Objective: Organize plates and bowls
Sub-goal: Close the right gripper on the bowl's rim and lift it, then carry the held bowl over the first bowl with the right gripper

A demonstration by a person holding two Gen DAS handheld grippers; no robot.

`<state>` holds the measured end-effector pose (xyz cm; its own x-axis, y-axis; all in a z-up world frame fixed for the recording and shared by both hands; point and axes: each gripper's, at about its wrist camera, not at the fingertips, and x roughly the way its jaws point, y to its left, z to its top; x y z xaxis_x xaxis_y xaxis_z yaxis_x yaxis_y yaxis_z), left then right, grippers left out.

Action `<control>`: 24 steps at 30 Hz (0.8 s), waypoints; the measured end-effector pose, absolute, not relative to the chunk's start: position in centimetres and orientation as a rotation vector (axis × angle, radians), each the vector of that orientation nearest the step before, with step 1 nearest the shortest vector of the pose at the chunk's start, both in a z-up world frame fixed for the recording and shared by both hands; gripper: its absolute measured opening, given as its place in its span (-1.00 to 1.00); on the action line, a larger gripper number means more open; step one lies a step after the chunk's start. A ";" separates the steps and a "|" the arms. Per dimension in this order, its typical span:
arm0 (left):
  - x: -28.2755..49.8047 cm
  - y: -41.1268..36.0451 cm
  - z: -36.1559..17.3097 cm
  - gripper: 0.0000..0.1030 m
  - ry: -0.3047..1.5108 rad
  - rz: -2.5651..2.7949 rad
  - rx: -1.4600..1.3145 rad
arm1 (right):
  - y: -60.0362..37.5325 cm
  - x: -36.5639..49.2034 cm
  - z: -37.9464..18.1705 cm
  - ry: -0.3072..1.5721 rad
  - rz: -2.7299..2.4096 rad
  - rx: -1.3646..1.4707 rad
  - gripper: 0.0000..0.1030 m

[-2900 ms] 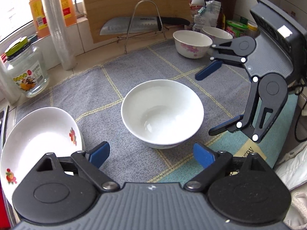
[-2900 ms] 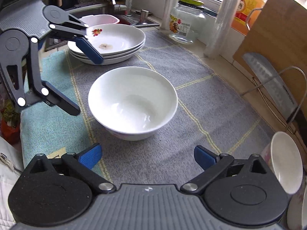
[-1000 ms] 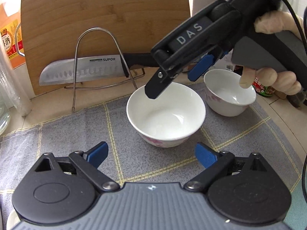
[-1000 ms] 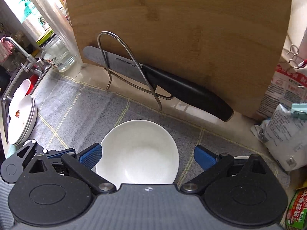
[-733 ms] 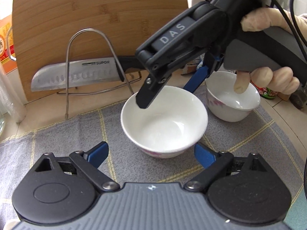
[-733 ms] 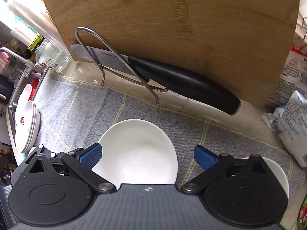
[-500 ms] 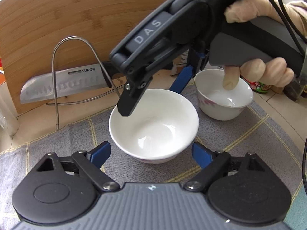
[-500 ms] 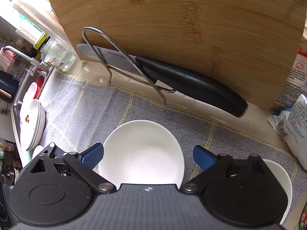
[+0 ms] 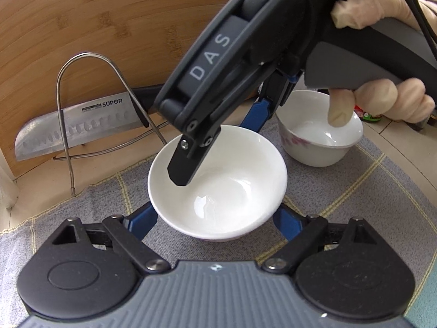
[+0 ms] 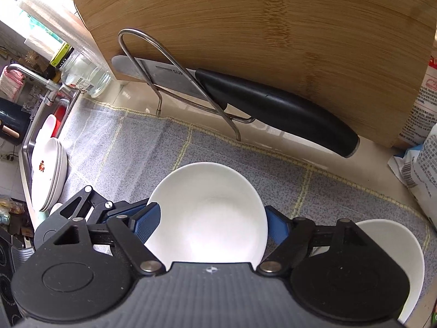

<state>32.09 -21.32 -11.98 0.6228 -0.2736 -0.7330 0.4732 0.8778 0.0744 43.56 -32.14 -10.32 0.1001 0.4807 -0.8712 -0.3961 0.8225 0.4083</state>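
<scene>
Against the back of the surface (image 10: 131, 93) leans a large wooden cutting board (image 10: 245, 22), the landmark for everything else. Directly in front of it a wire rack (image 9: 90, 104) holds a steel knife (image 9: 79, 123) with a black handle. A grey checked cloth (image 10: 142, 147) covers the surface in front of the board.

On the cloth, near the board's knife rack, sits a white bowl (image 9: 218, 188). The left gripper (image 9: 215, 220) reaches in low and level from the side away from the board, its jaws spread wide, one blue pad at each flank of the bowl; whether the pads press the bowl wall cannot be told. The right gripper (image 10: 211, 222) comes steeply down from above, held in a gloved hand (image 9: 382, 98) with the index finger hanging over a second, flower-printed bowl (image 9: 319, 136). Its jaws are likewise wide apart and straddle the white bowl; its near finger (image 9: 185, 164) dips over the rim in the left wrist view, but contact is unclear.

The flower-printed bowl stands just beside the white one, at the board's right end. Well off to the board's left, by the sink, rests a stack of white plates (image 10: 49, 172).
</scene>
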 end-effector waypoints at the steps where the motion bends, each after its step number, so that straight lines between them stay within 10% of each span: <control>1: 32.2 -21.3 -12.0 0.76 0.790 -0.439 0.270 | -32.1 43.5 -10.3 1.318 0.649 0.068 0.66; 24: 29.4 -19.2 -9.4 0.77 0.779 -0.436 0.241 | -30.6 38.8 -7.3 1.225 0.688 -0.050 0.65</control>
